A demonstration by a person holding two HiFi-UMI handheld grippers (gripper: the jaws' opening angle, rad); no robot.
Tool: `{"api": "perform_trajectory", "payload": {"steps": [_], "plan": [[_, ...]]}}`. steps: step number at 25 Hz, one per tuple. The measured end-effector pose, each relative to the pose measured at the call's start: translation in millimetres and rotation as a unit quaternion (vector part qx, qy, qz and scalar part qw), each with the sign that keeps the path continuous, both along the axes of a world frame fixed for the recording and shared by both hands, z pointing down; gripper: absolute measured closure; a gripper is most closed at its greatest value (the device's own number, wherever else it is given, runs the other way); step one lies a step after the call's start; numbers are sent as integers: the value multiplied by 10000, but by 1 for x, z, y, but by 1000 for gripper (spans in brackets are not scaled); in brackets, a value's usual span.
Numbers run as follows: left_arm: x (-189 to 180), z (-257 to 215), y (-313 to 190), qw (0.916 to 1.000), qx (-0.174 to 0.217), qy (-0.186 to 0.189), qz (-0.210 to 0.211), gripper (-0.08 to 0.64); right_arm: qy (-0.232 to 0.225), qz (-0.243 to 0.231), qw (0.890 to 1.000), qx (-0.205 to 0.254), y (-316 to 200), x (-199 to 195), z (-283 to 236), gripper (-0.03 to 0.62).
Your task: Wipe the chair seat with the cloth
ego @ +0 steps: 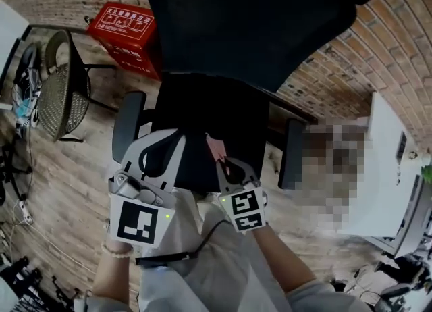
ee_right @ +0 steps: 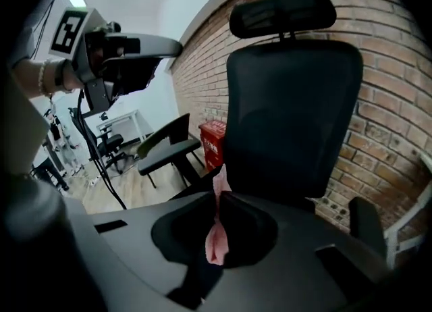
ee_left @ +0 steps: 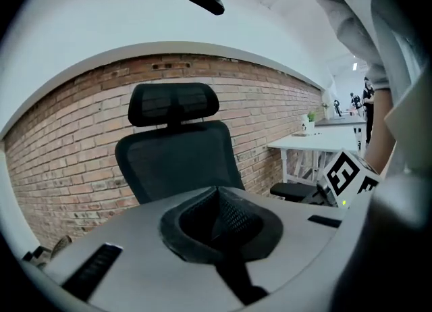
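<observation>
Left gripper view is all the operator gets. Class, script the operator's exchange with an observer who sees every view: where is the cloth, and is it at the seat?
Operator: Where is the cloth?
Observer: Pinched between the shut jaws of the right gripper.
Operator: Is it at the seat?
Observer: The head view shows it held over the seat's front part; whether it touches, I cannot tell.
</observation>
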State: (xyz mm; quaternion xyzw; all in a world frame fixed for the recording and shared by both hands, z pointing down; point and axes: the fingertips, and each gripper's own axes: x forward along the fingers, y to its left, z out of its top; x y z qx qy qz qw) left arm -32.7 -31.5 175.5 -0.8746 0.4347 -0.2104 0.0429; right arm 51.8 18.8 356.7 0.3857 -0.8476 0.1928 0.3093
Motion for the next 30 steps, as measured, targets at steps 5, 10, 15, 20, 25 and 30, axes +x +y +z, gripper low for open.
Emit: {"api": "perform_trajectory", "payload": {"steps": [5,10,15,20,25,30], "plan": [[13,-55,12,9996,279,0,-62,541,-83,285,9984,480,1,42,-75,543],[20,-96,26,9984,562,-82,-23,541,-71,501,9937,1001,-1,74,-138,543],[22,-123,38,9974,691,14,-183,541,-54,539,9883,1426,3,98,-186,543],[16,-145,51,9955,905,-108,-252,541,-199,665,9836,1668,9,107,-222,543],[12,-151,61,9947,967,-115,-327,541,-303,665,9808,1807,14,108,-236,543],[10,-151,64,9944,972,-92,-415,541,-343,652,9797,1866,13,107,-239,543]]}}
